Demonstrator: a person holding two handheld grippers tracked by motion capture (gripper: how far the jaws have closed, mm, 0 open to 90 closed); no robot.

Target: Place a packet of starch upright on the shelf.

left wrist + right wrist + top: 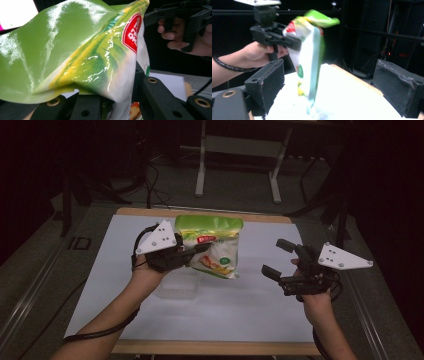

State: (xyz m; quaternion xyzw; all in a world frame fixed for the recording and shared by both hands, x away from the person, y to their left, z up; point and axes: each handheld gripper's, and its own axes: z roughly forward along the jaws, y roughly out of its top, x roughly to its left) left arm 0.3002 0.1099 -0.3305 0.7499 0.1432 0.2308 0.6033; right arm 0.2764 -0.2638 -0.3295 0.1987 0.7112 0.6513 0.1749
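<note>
A green, white and yellow snack bag (pixel 212 245) with a red label hangs in the air above the table, its green top edge uppermost. My left gripper (pixel 200 251) is shut on the bag's left side, held up over the white surface. In the left gripper view the crinkled bag (pixel 87 55) rises from between the black jaws. My right gripper (pixel 276 257) stands open to the right of the bag, apart from it, with nothing between its jaws. The right gripper view has the bag (pixel 308 57) ahead, gripped by the left gripper (pixel 274 35).
A clear plastic tub (pixel 177 290) sits on the white table top (pixel 260 310) just below the bag. The table has a wooden rim. Metal stand legs (pixel 237 165) and cables lie on the dark floor beyond the far edge.
</note>
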